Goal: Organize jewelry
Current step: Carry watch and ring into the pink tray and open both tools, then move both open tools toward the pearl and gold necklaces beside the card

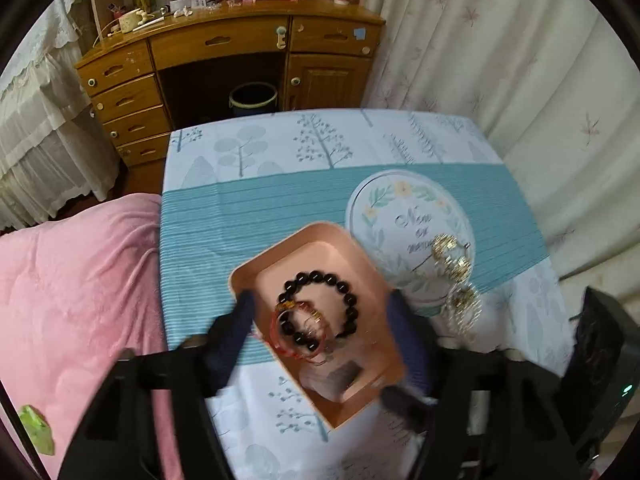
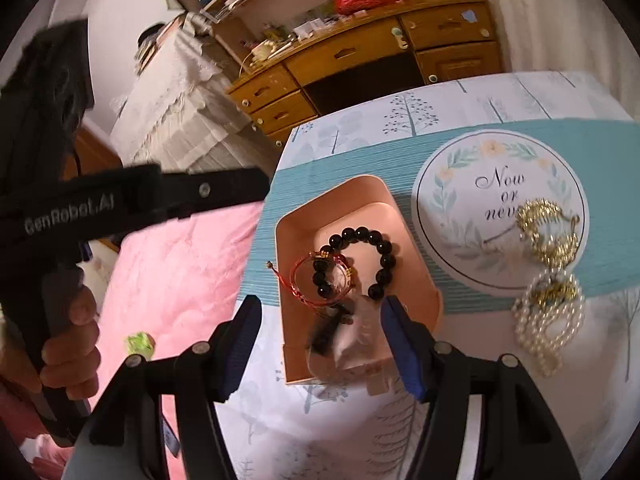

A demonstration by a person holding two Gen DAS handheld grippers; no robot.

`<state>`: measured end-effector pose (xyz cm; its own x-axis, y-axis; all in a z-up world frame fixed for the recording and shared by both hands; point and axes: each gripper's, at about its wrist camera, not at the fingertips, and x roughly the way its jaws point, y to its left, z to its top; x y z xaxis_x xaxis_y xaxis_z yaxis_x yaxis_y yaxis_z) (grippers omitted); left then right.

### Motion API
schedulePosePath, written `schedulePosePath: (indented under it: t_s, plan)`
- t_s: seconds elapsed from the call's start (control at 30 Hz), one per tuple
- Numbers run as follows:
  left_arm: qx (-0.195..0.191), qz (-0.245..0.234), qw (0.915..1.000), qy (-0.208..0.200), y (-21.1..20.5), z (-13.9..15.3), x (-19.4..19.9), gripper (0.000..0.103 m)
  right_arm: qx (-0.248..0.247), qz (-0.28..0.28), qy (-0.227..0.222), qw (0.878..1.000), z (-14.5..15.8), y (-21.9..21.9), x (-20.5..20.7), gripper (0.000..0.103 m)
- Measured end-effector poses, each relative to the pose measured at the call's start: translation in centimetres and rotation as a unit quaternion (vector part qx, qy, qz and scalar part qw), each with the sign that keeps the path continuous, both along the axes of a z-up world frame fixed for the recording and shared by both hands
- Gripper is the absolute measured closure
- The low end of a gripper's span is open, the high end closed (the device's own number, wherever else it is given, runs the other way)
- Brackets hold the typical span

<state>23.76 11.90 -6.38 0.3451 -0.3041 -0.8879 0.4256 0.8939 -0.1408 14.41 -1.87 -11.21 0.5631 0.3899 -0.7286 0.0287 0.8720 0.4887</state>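
A pink tray (image 1: 256, 272) (image 2: 304, 216) sits on the table. In it lie a black bead bracelet (image 1: 344, 288) (image 2: 384, 248) and a red string bracelet (image 1: 280, 340) (image 2: 298, 280), with a dark tassel (image 2: 324, 334) near its front. A gold ornament (image 1: 444, 246) (image 2: 548, 228) rests on a round floral box lid (image 1: 404, 216) (image 2: 480, 184). A pearl piece (image 1: 464, 308) (image 2: 548, 320) lies beside the lid. My left gripper (image 1: 320, 320) is open above the tray. My right gripper (image 2: 320, 320) is open, over the tray's front end.
The table has a blue and white tree-print cloth (image 1: 280, 152) (image 2: 400, 120). A pink blanket (image 1: 80, 272) (image 2: 180, 264) lies to the left. A wooden desk (image 1: 224, 44) stands behind, curtains (image 1: 500, 60) at the right. The left gripper's body (image 2: 120, 200) crosses the right wrist view.
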Motion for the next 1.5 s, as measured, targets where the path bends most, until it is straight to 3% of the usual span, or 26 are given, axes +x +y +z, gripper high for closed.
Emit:
schedulePosePath:
  t_s: [0.17,0.33,0.53,0.8,1.03,1.33,1.5]
  plan:
    - [0.014,-0.002,0.9994,0.033,0.4,-0.8,-0.4,0.025,-0.006,-0.011,0.004,1.0,0.0,-0.5,-1.0,0.041]
    - [0.018,-0.011,0.9983,0.055,0.5,-1.1,-1.9,0.022,-0.046,-0.007,0.02,0.999,0.0,-1.1,-3.0,0.041]
    - [0.041,-0.05,0.9961,0.06,-0.9,-1.5,-5.0,0.021,-0.084,-0.004,0.057,0.995,-0.8,-2.5,-6.3,0.041]
    - [0.043,-0.101,0.9916,0.069,-4.6,-2.3,-9.3,0.021,-0.143,0.005,0.088,0.986,-0.7,-5.3,-9.1,0.041]
    - [0.044,-0.109,0.991,0.063,-7.6,-2.8,-11.2,0.021,-0.186,0.032,0.101,0.977,-0.7,-7.8,-10.0,0.041]
    - [0.056,-0.086,0.9935,0.05,-10.3,-4.0,-12.1,0.021,-0.249,0.089,0.082,0.961,-0.4,-10.1,-9.8,0.041]
    - [0.043,-0.079,0.9955,0.03,-11.8,-4.6,-12.4,0.021,-0.312,0.134,0.038,0.94,-0.2,-11.0,-9.8,0.041]
